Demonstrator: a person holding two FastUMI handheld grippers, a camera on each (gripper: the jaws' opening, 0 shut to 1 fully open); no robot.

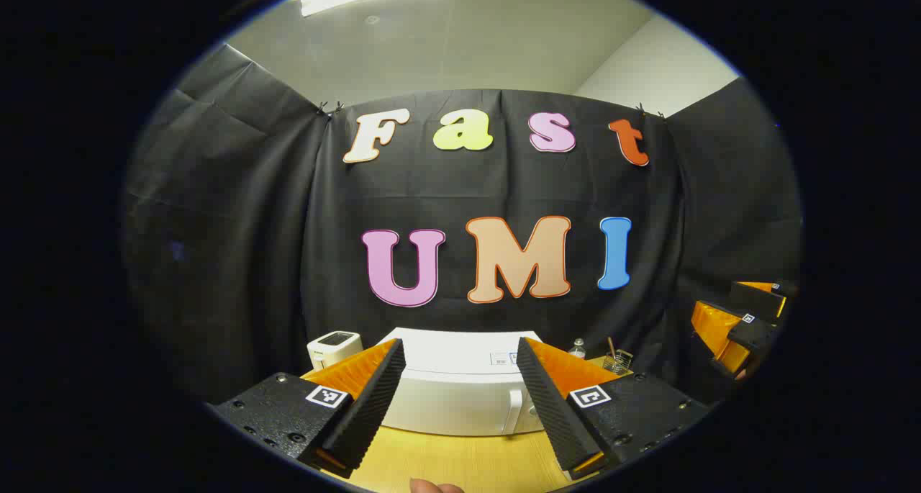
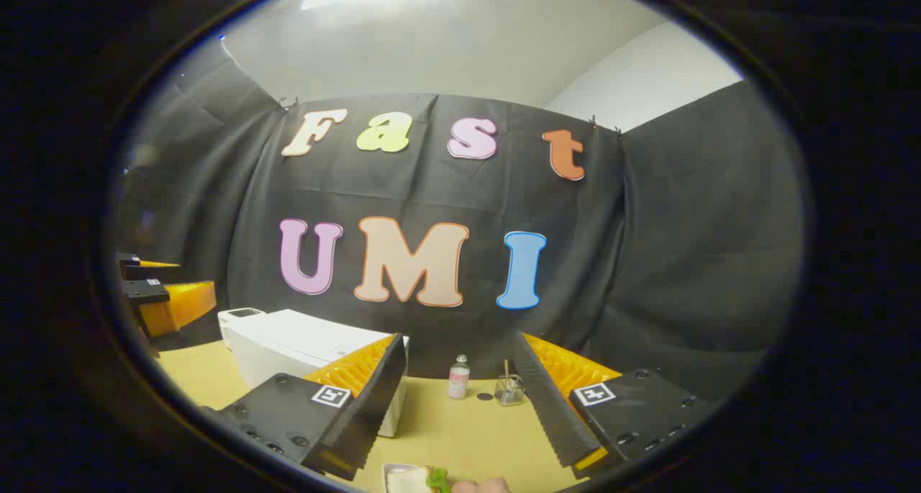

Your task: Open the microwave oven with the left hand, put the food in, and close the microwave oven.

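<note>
Left claw (image 1: 460,399) hangs wide open, empty, microwave (image 1: 460,392) dead ahead at 12 o'clock on the tabletop (image 1: 460,460), door shut. I'd aim for the handle (image 1: 512,410) at 1 o'clock. Right claw (image 2: 460,406) gapes empty; food (image 2: 424,480) sits at 6.

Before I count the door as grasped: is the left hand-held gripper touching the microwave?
Apart. The left gripper view shows the left hand-held gripper open, bare table lying before the microwave.

White microwave (image 1: 460,399) shut on the table; food (image 2: 421,480) near the table's front edge
</note>
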